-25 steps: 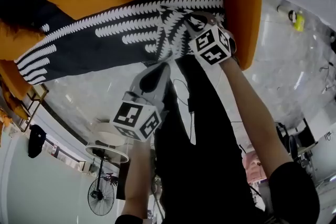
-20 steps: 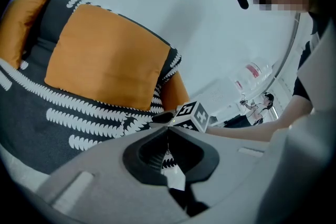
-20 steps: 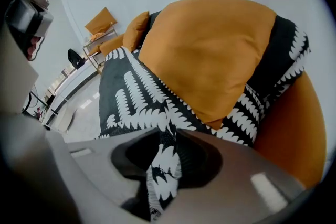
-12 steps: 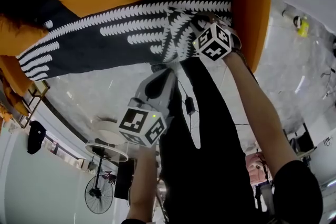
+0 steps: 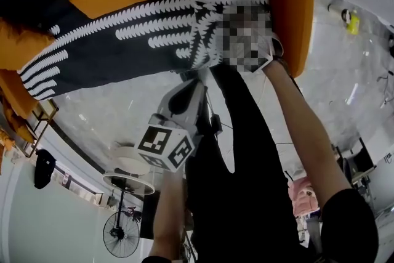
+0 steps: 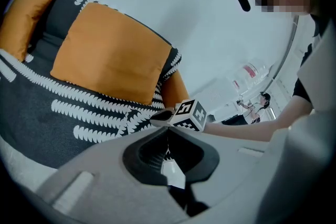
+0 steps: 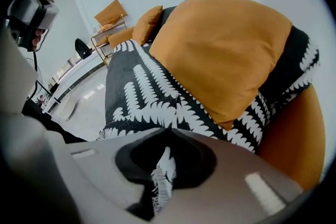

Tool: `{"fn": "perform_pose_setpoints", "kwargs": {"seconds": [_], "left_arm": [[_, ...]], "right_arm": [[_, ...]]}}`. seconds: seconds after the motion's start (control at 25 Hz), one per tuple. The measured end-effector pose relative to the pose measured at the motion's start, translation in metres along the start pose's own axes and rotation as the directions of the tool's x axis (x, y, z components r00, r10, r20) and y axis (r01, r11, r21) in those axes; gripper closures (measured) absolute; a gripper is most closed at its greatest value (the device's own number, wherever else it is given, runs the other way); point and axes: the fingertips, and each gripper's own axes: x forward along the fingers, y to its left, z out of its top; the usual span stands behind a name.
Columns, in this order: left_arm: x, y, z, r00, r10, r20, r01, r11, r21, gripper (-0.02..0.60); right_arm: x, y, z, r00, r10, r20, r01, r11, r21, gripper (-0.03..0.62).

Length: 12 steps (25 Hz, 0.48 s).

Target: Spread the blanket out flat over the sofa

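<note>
Lower centre of frame: I pinch edge of blanket (image 7: pixel 142 86) in right gripper (image 7: pixel 167 136), jaws just closing, to drag flat over sofa (image 7: pixel 294 134); left gripper (image 6: pixel 168 132) closed, empty.

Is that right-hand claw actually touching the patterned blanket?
Touching. The right gripper view shows the right gripper, its jaws just closed, pinching a fold of the blanket.

Your right gripper (image 7: pixel 164 165) has just been closing its jaws, and a strip of the black-and-white blanket (image 7: pixel 142 86) now sits pinched between them. It has also shifted a little along the blanket's edge. Your left gripper (image 6: pixel 168 157) has edged slightly nearer the hanging hem.
</note>
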Motion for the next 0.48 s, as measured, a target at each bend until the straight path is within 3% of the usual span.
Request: {"fn": "perform_pose_setpoints", "kwargs": {"seconds": [0.24, 0.48], "left_arm": [[-0.035, -0.007, -0.017, 0.998, -0.055, 0.010, 0.054, 0.997, 0.057, 0.571], [-0.068, 0.014, -0.047, 0.999, -0.045, 0.021, 0.042, 0.991, 0.131, 0.571]], "right_arm": [[-0.033, 0.034, 0.009, 0.997, -0.074, 0.038, 0.072, 0.997, 0.036, 0.572], [-0.046, 0.081, 0.001, 0.984, -0.146, 0.103, 0.137, 0.986, 0.090, 0.574]]}}
